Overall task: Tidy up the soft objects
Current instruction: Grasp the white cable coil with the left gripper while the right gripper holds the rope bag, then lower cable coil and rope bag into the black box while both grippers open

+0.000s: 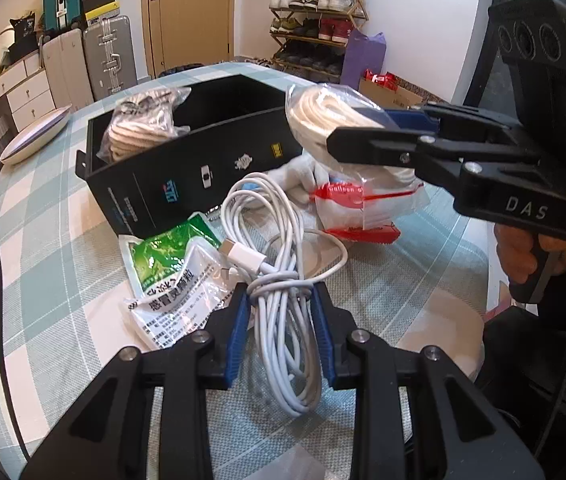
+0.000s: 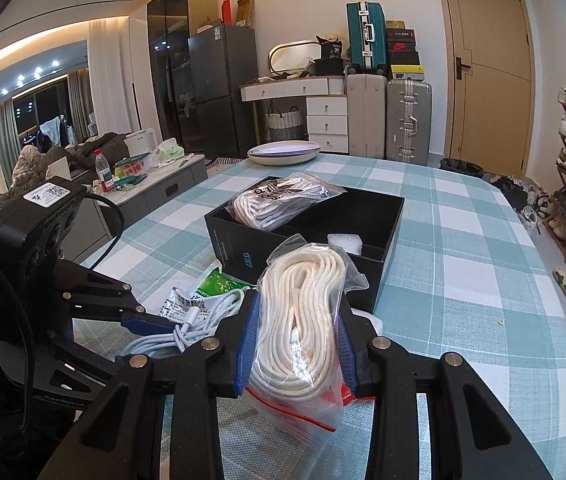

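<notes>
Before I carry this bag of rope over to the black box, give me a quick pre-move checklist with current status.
1. Right gripper shut on bag of white rope: ok.
2. Bag lifted off the table: ok.
3. Free space in black box beside the bag of laces: ok; small white item sits in the near compartment.
4. Left gripper shut on white cable: ok.
5. Bag's red zip seal closed: cannot tell.

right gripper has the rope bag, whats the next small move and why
Probably carry the rope bag forward over the black box and release it there. The right gripper already holds it above the table, and the near compartment looks mostly free beside a similar bag.
</notes>
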Tool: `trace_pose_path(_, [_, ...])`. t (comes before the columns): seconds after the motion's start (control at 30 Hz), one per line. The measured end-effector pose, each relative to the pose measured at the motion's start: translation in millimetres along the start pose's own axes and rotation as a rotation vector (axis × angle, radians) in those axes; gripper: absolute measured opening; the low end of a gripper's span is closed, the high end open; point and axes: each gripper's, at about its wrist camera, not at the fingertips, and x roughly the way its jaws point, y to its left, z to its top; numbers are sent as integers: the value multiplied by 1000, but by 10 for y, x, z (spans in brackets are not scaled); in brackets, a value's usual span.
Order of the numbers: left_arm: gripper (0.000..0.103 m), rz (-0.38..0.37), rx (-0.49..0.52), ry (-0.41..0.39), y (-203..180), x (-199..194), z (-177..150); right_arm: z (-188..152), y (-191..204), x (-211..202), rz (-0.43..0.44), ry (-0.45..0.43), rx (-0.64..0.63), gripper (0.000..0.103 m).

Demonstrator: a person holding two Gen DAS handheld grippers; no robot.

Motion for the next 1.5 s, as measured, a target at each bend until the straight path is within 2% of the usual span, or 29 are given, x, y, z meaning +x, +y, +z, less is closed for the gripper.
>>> trace_pose_path(0.47, [29, 15, -47, -114, 128, -339, 152, 60, -30, -136, -5, -54, 12, 35])
trace_pose_path(0.9, [29, 93, -129, -199, 420, -530, 320, 110, -67, -227, -11, -87, 32, 35])
trace_pose_path(1.5, [29, 168, -175, -273, 784, -442, 739, 442, -210, -124, -35, -120, 77, 35])
